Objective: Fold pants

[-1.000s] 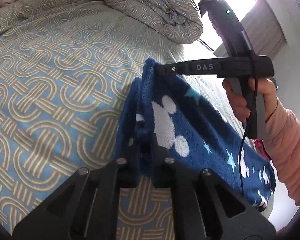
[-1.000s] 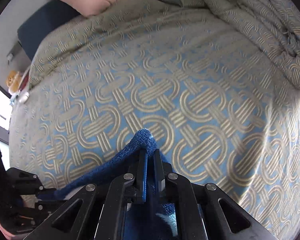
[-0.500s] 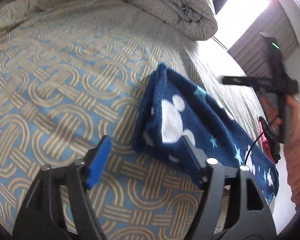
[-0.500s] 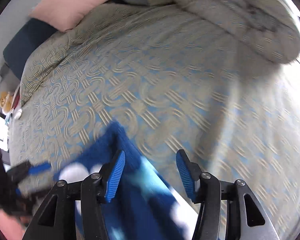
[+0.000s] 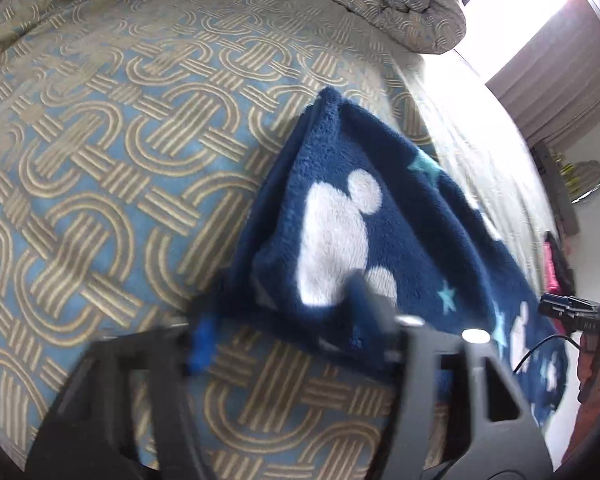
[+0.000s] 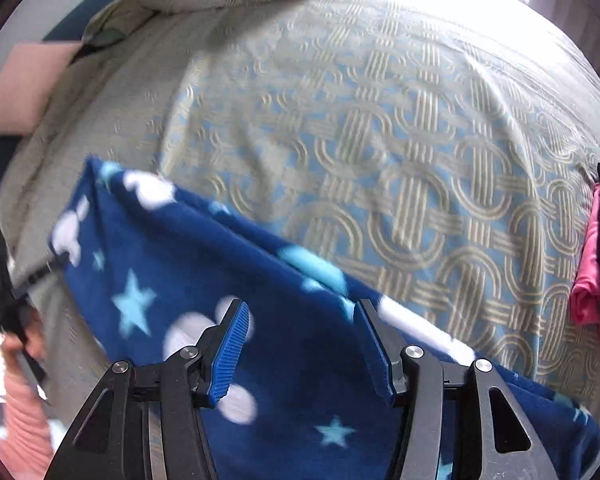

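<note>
Pants [image 5: 380,240] lie doubled on the patterned bedspread [image 5: 100,160], layered edges stacked at the near end, so one fold looks done. Your left gripper [image 5: 284,320] and right gripper [image 6: 302,344] both hang over the fleece with jaws spread, gripping nothing. You probably still need another fold to shorten the long strip.

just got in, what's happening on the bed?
A person with two handheld grippers is folding blue fleece pants on the patterned bedspread. The pants lie folded flat. Both the left gripper and the right gripper are open above the fabric, holding nothing. A pink garment sits at the bed's edge.
</note>
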Motion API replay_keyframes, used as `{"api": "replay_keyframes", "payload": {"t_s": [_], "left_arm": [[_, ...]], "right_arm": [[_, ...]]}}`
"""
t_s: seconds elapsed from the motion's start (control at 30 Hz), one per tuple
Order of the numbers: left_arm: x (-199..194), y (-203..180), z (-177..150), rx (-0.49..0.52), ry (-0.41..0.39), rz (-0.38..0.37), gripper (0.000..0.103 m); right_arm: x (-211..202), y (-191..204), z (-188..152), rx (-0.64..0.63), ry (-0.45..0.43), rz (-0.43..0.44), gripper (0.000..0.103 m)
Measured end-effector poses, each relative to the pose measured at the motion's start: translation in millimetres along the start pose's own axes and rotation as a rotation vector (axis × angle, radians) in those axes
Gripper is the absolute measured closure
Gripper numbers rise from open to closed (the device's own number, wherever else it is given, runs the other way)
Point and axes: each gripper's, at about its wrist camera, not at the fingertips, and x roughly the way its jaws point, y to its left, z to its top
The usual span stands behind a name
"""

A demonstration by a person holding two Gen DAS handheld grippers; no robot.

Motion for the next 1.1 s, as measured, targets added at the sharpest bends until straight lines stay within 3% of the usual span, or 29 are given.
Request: {"api": "replay_keyframes", "payload": {"t_s": [0.07,0.1,0.13,0.2,0.23,0.27,0.3,0.33,0.4,0.47,0.53,0.6,0.63,0.67,0.7,0.83,1.0,1.1], "left_arm": [[-1.1,1.0,1.4,-0.012,-0.012,-0.003,0.075],[-2.2,3.1,2.3,-0.03,-0.017,-0.02,0.076],[-1.7,2.8,5.4,-0.04,-0.022,-0.018,0.077],[-2.0,4.2,6.6,-0.045,-0.026,-0.013,0.078],[-2.0,4.9,6.7,-0.049,-0.024,-0.015,0.078],[-2.7,4.5,7.1,-0.049,-0.023,-0.015,0.078],[-3.6,4.6,6.7,-0.046,-0.023,-0.016,0.077],[-5.1,4.1,5.5,-0.039,-0.023,-0.016,0.075],[-8.3,3.9,1.8,-0.029,-0.018,-0.01,0.066],[-7.0,8.6,-1.7,-0.048,-0.001,-0.024,0.037],[-3.2,10.6,-3.7,-0.058,-0.001,-0.037,0.036],[-0.3,7.8,-2.6,-0.047,-0.001,-0.029,0.036],[0.1,6.3,-2.1,-0.043,-0.006,-0.023,0.043],[0.5,5.2,-0.8,-0.039,-0.009,-0.015,0.065],[1.8,4.8,1.2,-0.036,-0.002,-0.03,0.073],[-0.9,11.4,5.1,-0.1,0.004,-0.082,0.078],[-4.3,4.2,5.2,-0.06,-0.005,-0.048,0.078],[-3.9,-0.1,6.6,-0.037,-0.004,-0.025,0.078]], "right_arm": [[19.8,6.5,1.9,-0.051,-0.002,-0.063,0.047],[30.2,9.5,5.3,-0.058,-0.007,-0.126,0.057],[38.9,8.0,9.9,-0.031,-0.013,-0.175,0.094],[42.9,-2.5,22.1,0.11,-0.06,-0.16,0.103],[42.7,-5.7,30.5,0.136,-0.095,-0.232,0.103],[43.5,-8.5,34.5,0.152,-0.1,-0.245,0.103],[43.5,-12.6,37.1,0.181,-0.096,-0.205,0.103],[39.6,-15.7,37.5,0.212,-0.095,-0.103,0.101],[29.3,-13.6,33.9,0.202,-0.093,0.033,0.098],[15.1,-0.9,27.2,0.149,-0.094,0.068,0.087],[2.4,14.5,18.8,0.1,-0.108,0.066,0.074],[-7.4,31.4,10.2,0.057,-0.123,0.075,0.066],[-11.4,39.8,5.9,0.046,-0.129,0.077,0.061],[-15.4,48.4,1.6,0.039,-0.141,0.086,0.06],[-18.6,55.6,-1.9,0.035,-0.149,0.101,0.059],[-29.1,80.6,-18.5,0.021,-0.173,0.171,0.059],[-56.7,100.9,-23.7,-0.003,-0.194,0.234,0.059],[-97.5,131.8,-34.2,-0.098,-0.286,0.249,0.059]]}}
